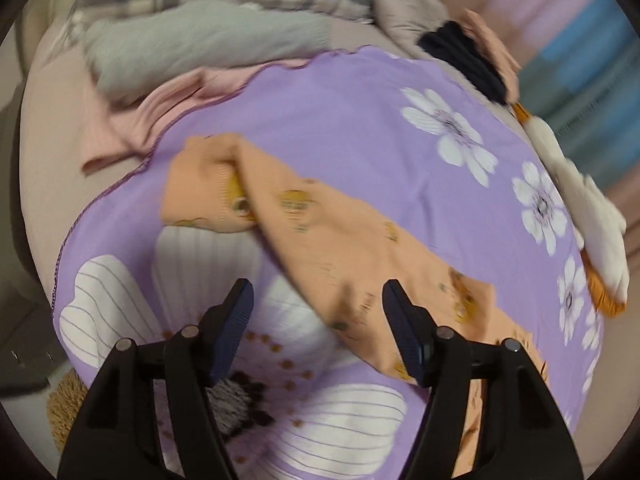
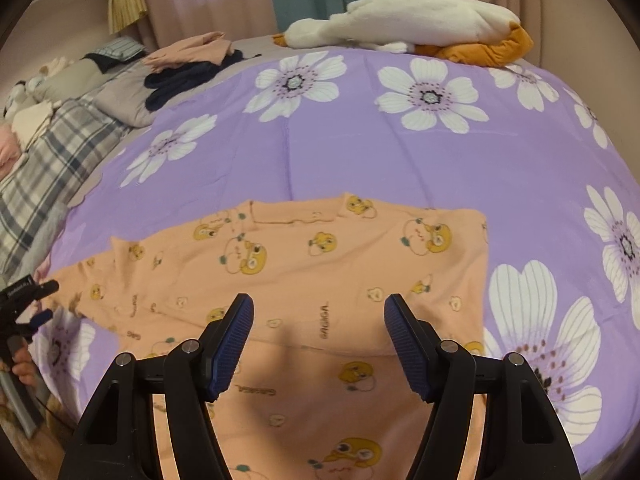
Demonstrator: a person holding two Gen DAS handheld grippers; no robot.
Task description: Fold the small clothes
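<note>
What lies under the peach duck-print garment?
The peach garment lies spread on the purple flowered sheet, which shows on all sides. Whatever flower print or bedding sits directly beneath it is covered.

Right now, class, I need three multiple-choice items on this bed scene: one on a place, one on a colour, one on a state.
1. Where does the white plush toy lie?
A. at the far edge of the sheet
B. on the garment
C. on the floor

2. What colour is the flowered sheet?
A. green
B. purple
C. red

3. How is the right claw?
A. shut on the garment
B. shut, empty
C. open, empty

Key: 1 A, it lies beyond the flowers; 2 B, purple with white flowers; 3 C, its jaws stand apart above the orange garment.
</note>
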